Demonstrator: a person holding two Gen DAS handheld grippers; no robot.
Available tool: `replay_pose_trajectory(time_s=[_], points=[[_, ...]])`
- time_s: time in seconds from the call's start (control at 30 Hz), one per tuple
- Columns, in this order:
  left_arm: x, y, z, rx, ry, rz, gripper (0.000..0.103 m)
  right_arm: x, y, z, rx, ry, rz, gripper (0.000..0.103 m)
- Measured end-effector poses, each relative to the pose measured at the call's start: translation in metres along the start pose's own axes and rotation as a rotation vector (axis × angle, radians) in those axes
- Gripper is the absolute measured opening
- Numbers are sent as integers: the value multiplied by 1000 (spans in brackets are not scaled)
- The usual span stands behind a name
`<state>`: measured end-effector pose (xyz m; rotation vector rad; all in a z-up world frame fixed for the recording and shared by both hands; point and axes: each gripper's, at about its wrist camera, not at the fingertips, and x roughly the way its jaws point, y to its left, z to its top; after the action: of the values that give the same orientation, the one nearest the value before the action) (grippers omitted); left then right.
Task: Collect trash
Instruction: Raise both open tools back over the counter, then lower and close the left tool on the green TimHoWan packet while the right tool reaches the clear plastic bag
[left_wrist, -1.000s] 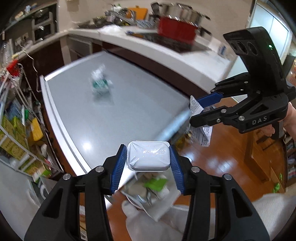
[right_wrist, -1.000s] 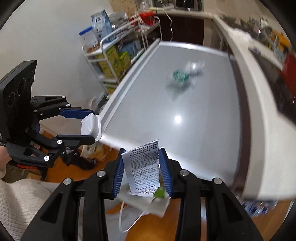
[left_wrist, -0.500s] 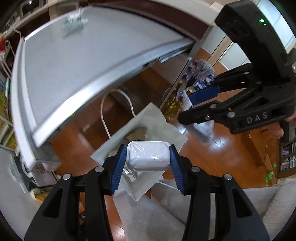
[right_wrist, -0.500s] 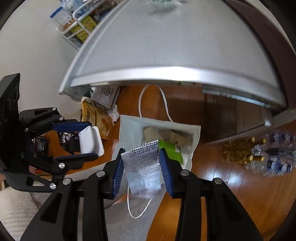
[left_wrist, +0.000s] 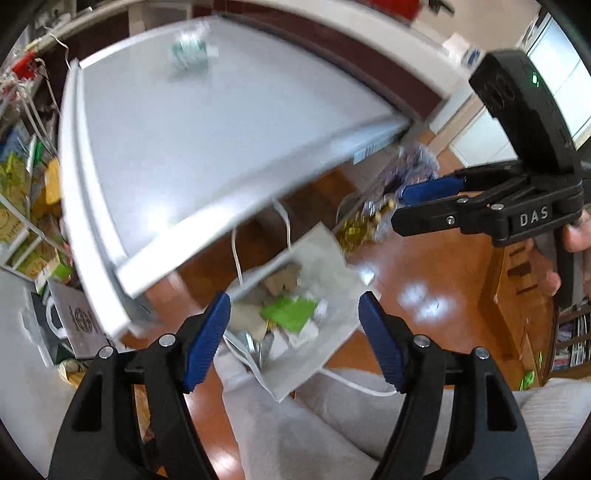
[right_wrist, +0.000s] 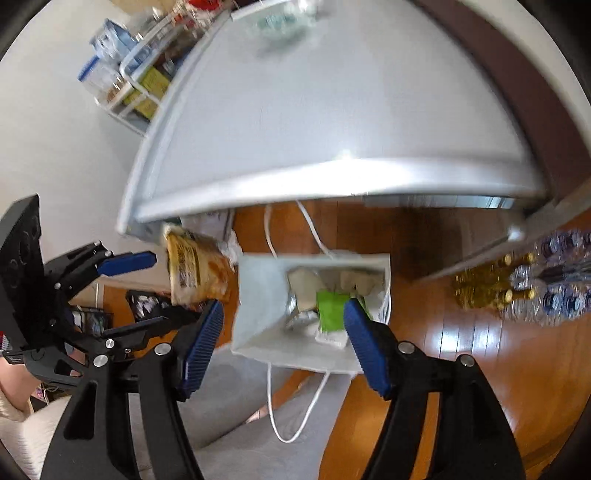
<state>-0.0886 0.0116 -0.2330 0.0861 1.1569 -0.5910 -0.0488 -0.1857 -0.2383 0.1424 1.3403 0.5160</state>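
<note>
Hanging over the bag with both claws spread and nothing in them

Left claw (left_wrist: 293, 338) and right claw (right_wrist: 282, 341) have both just been opening, blue pads wide apart with only air between, both pointing steeply down at the white paper bag (right_wrist: 258, 295) on the wooden floor (right_wrist: 461, 339). Bag sits just off the near edge of the grey worktop (right_wrist: 332, 110), mouth open, and inside there's a green wrapper (right_wrist: 330, 308), some crumpled foil and brownish paper, all a bit blurry. One more piece of trash (left_wrist: 188, 48), green and white, is well away at the far end of the worktop. A yellow snack packet (right_wrist: 195, 271) sits beside the bag, and bottles (right_wrist: 495, 286) are off to the right on the floor
</note>
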Motion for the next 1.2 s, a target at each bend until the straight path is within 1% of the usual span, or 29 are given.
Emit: replay_pose_trajectory(time_s=[0.03,0.07,0.1,0.13,0.17,0.2,0.23,0.27,0.33,0.37,0.4,0.47,0.5,0.53,0.63,0.77,0.83,0.93,1.0,1.07,1.1,1.13,1.2], points=[[-12,2,8,2,-41,13,72,-8,3,4,-5,-27,4,67],[-21,4,12,4,-67,26,76,-17,6,9,-9,-59,4,67],[-28,7,20,6,-99,51,79,-28,10,16,-15,-97,-6,70],[-37,12,31,11,-140,93,85,-35,14,23,-20,-124,-22,73],[-41,15,40,17,-164,118,87,-44,18,33,-27,-162,-47,76],[-43,19,51,26,-189,145,88,-48,19,39,-29,-184,-59,77],[-44,24,62,34,-205,172,88,-55,22,50,-27,-217,-74,77],[-42,30,80,47,-223,217,88,-59,23,55,-23,-233,-85,77],[-39,40,101,61,-246,257,88,-66,23,72,-4,-285,-116,78],[-33,48,122,63,-243,283,88,-68,24,77,2,-299,-125,78],[-28,55,136,63,-244,291,88,-70,23,88,16,-313,-144,79],[-11,70,166,66,-231,293,88,-70,20,104,34,-330,-151,80],[-6,73,175,66,-225,294,88,-70,18,112,41,-338,-157,81],[5,80,190,66,-205,286,88,-72,18,120,48,-347,-169,81],[30,95,215,59,-161,244,88,-75,15,143,71,-370,-190,81],[57,104,232,59,-108,222,88,-76,10,173,95,-395,-218,82],[66,106,236,60,-102,204,88,-73,8,187,112,-397,-230,82],[76,108,239,76,-97,202,88,-66,-1,211,157,-395,-228,83],[83,110,239,86,-90,203,81,-62,-6,227,184,-395,-224,83],[88,115,242,79,-71,184,60,-54,-9,242,202,-386,-227,83],[90,118,241,70,-62,168,53,-47,-9,250,205,-379,-226,83],[91,121,241,61,-56,153,49,-40,-9,257,205,-368,-225,83],[87,125,238,53,-73,139,48,-24,-7,270,207,-343,-230,83]])
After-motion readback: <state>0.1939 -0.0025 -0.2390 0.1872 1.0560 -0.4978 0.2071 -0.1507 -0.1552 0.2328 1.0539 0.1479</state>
